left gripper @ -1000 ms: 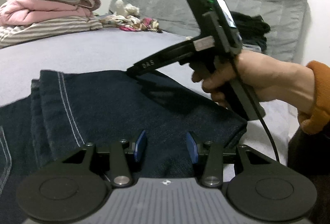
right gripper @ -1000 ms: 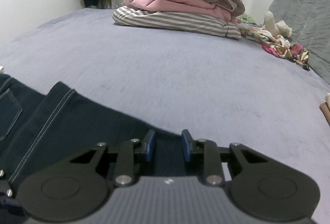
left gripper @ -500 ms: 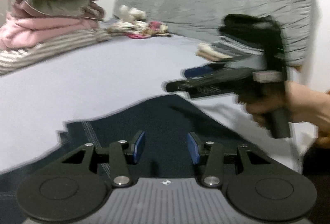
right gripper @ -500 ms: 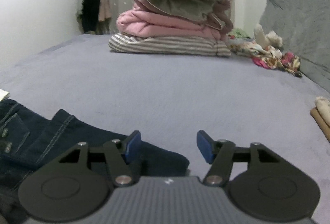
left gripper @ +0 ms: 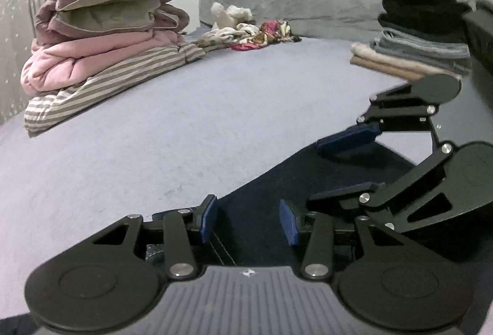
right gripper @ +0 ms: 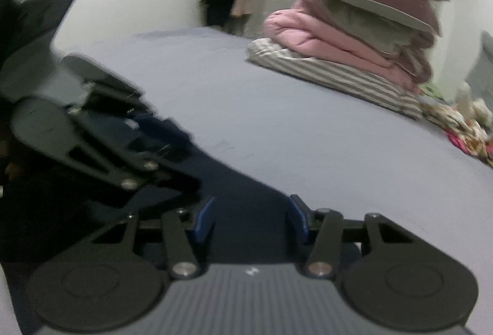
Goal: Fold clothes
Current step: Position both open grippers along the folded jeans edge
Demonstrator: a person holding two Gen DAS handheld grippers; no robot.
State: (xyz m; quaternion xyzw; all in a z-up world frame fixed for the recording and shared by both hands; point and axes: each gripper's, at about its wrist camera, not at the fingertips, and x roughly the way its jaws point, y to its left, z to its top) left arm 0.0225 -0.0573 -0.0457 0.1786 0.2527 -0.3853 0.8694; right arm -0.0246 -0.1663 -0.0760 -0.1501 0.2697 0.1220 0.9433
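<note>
Your left gripper (left gripper: 248, 221) has its blue pads apart over the dark jeans (left gripper: 277, 181), which lie on the grey bedspread (left gripper: 154, 125) right under both tools; the pads do not seem to press the cloth. Just beside it your right gripper (right gripper: 251, 219) has jaws that are closing with denim between them, not yet pinched as far as you can see. Farther off sit a folded pile of clothes (left gripper: 416, 48), a colourful heap (left gripper: 249, 34) and stacked pillows (left gripper: 107, 5).
</note>
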